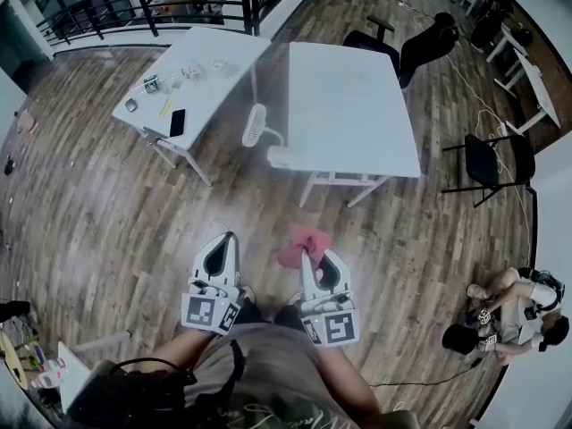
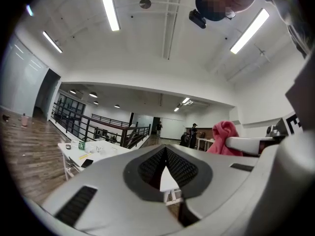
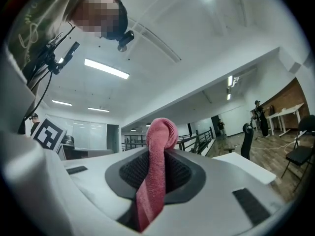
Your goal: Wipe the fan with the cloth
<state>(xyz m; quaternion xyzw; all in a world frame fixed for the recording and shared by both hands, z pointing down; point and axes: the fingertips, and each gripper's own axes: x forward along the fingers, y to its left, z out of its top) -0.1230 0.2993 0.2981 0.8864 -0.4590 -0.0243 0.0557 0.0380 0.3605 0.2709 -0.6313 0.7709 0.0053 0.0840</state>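
Fan (image 1: 256,125): head view, at near-left corner of white table (image 1: 357,105), well ahead of me, wood floor (image 1: 107,213) between. Cloth (image 1: 302,244) sticks out of my R gripper (image 1: 310,259); L gripper (image 1: 225,242) just beside. L gripper view: jaws together, holding nothing; cluttered 2nd table (image 1: 214,47) ahead. R gripper view: jaws clamped on cloth.

Left gripper (image 1: 229,238): pale grey-white moulded shell, dark teardrop cut-out behind jaws, ribbed black pads (image 2: 181,169), black rectangular slots on top face. Right gripper (image 1: 307,256): same build. Marker cube (image 1: 211,312) at rear of left gripper, second cube (image 1: 332,328) on right; black-and-white square markers on white faces. Person wears grey-olive T-shirt (image 1: 268,374), pale script print. Thin black cable (image 1: 147,362) runs over shirt to black pack (image 1: 121,402). Small black head camera (image 3: 125,38); thin black leads (image 3: 49,58) beside shirt.
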